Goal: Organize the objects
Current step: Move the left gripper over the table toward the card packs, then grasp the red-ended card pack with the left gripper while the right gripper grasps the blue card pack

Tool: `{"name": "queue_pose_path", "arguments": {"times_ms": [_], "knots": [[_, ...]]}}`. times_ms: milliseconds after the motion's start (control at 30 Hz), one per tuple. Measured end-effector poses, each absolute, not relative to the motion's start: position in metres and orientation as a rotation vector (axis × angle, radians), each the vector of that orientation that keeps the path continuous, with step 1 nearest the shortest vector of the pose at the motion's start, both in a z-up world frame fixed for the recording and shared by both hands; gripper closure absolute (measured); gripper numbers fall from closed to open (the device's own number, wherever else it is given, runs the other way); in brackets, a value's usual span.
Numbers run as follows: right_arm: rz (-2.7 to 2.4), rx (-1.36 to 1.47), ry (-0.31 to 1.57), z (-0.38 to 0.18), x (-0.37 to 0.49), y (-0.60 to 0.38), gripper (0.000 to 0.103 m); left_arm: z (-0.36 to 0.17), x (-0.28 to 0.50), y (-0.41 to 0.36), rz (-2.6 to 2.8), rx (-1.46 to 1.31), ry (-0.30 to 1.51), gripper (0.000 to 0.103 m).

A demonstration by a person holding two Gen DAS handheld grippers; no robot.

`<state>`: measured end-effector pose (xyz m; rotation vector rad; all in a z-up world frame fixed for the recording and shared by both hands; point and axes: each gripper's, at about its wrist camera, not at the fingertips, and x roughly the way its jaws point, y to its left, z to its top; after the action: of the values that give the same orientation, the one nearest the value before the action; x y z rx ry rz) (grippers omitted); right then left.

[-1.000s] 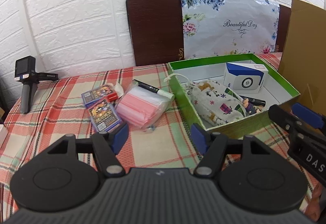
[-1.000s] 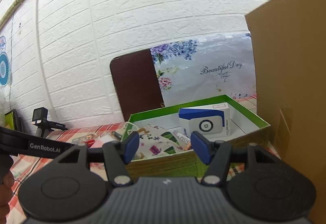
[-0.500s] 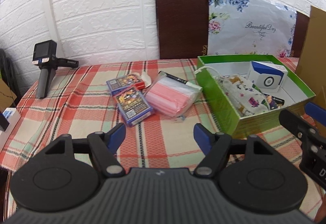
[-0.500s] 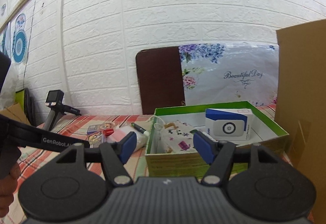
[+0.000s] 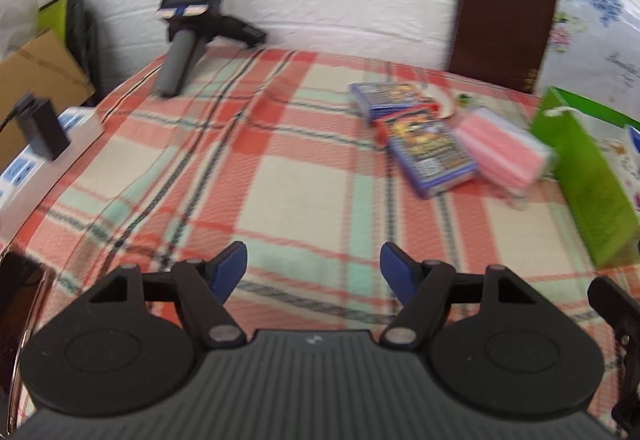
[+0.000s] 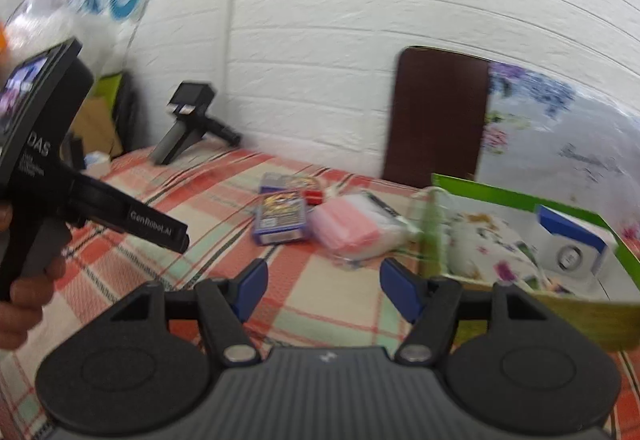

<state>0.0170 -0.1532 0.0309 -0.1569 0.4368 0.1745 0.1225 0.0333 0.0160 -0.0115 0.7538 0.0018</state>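
A green box (image 6: 520, 199) sits open-topped on a plaid tablecloth (image 5: 280, 179) and serves here as the landmark. Inside it lie a white cloth pouch with small coloured prints (image 6: 492, 244) and, farther in, a white and blue carton with a round mark on its face (image 6: 576, 248). Anything else in the box is hidden by its walls. In the left wrist view only the box's near green wall and corner show, cut off by the frame edge.

Just left of the box, touching or nearly touching its wall, lies a clear bag of pink sheets (image 5: 504, 147). Left of the bag are 2 blue card packs (image 5: 432, 155), one partly overlapping the other, with a small red item (image 6: 314, 195) behind them, too blurred to name. Far left of the box, by the white brick wall, a black handheld camera on a grey grip (image 5: 188, 31) leans on the cloth.

The left gripper (image 5: 313, 268) hovers above bare cloth, well left of the box, jaws spread apart and holding nothing. The right gripper (image 6: 324, 290) hangs in front of the box's near left corner, jaws also spread and holding nothing. Both views are motion-blurred.
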Motion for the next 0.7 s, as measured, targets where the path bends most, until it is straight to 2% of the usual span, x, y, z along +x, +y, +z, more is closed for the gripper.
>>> {"name": "queue_pose_path", "arguments": {"times_ms": [100, 233, 300, 367, 467, 500, 700], "knots": [[0.212, -0.225, 0.456, 0.027, 0.050, -0.136, 0.039, 0.008, 0.130, 0.055, 0.037, -0.062, 0.777, 0.028], [0.279, -0.174, 0.536, 0.022, 0.108, -0.119, 0.037, 0.005, 0.135, 0.077, 0.063, -0.116, 0.778, 0.028], [0.278, -0.189, 0.566, 0.015, 0.137, -0.105, 0.020, 0.004, 0.138, 0.087, 0.082, -0.133, 0.773, 0.028], [0.280, -0.214, 0.600, 0.002, 0.162, -0.090, 0.017, 0.003, 0.141, 0.096, 0.098, -0.153, 0.773, 0.028], [0.240, -0.256, 0.622, -0.022, 0.181, -0.080, 0.031, 0.004, 0.143, 0.101, 0.101, -0.162, 0.772, 0.028], [0.236, -0.213, 0.622, -0.022, 0.180, -0.084, 0.041, 0.004, 0.143, 0.101, 0.099, -0.161, 0.772, 0.028], [0.281, -0.106, 0.653, -0.023, 0.134, -0.106, 0.042, 0.006, 0.138, 0.082, 0.007, -0.165, 0.796, 0.028]]}}
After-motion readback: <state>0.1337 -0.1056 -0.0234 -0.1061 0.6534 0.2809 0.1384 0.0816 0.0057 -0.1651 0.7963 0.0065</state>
